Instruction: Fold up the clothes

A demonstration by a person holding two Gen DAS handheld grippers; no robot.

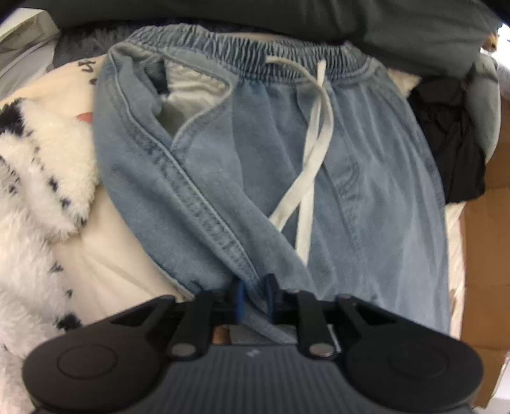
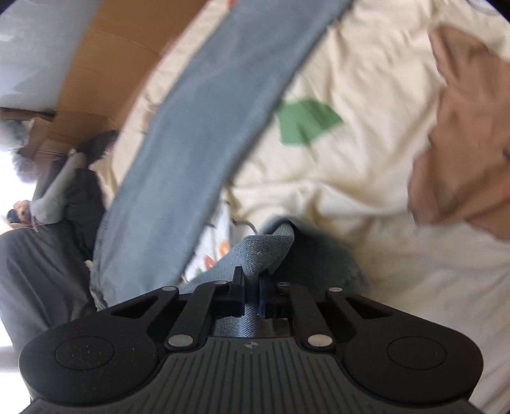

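Light blue denim trousers [image 1: 242, 165] lie spread on the bed, elastic waistband at the top and a white drawstring [image 1: 314, 149] trailing down the front. My left gripper [image 1: 255, 289] is at the lower middle of the left wrist view, shut on a fold of the denim beside the side seam. In the right wrist view my right gripper [image 2: 251, 280] is shut on a bunched piece of the same denim [image 2: 264, 248]. A long trouser leg [image 2: 204, 137] runs from there up across the picture.
A fluffy white blanket with black spots [image 1: 35, 191] lies left of the trousers. Dark clothes [image 1: 452, 143] and a brown cardboard box [image 1: 484, 254] sit at the right. The cream bed cover [image 2: 366, 159] has green and brown prints. A person's dark top [image 1: 287, 16] fills the far edge.
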